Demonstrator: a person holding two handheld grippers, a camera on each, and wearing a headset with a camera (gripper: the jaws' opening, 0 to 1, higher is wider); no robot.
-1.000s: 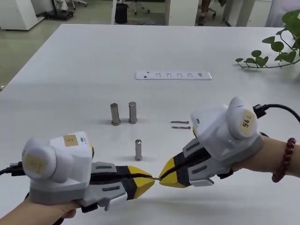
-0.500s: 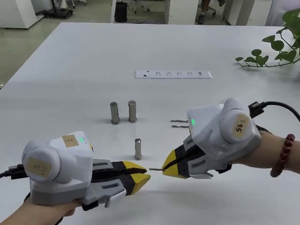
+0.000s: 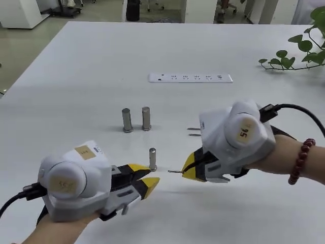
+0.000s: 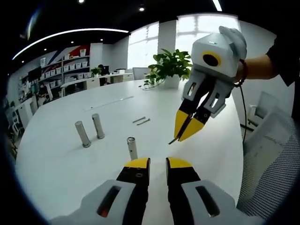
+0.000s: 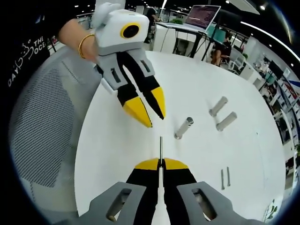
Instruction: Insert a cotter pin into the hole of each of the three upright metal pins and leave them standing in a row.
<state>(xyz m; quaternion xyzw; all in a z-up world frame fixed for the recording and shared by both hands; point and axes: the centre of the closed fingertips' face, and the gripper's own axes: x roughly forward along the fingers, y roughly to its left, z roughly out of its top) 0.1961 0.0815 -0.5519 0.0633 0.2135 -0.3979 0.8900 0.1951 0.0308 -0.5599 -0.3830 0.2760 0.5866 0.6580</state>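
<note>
Three upright metal pins stand on the white table: two side by side (image 3: 127,120) (image 3: 146,118), and a lone pin (image 3: 152,158) nearer me. My right gripper (image 3: 189,170) is shut on a thin cotter pin (image 3: 175,171) that points left, level, its tip just right of the lone pin. From the right gripper view the cotter pin (image 5: 161,147) juts straight out of the shut jaws (image 5: 159,164) toward the lone pin (image 5: 183,128). My left gripper (image 3: 147,178) sits open and empty just left of and below the lone pin (image 4: 132,147), apart from the right gripper (image 4: 185,129).
Two spare cotter pins (image 3: 194,131) lie on the table behind the right gripper. A white power strip (image 3: 190,78) lies farther back. A potted plant (image 3: 299,51) trails over the far right. The table's near edge is close below both grippers.
The left gripper has let go of the cotter pin's end, opened and drawn back left. The right gripper has carried the pin up and left toward the lone pin.
</note>
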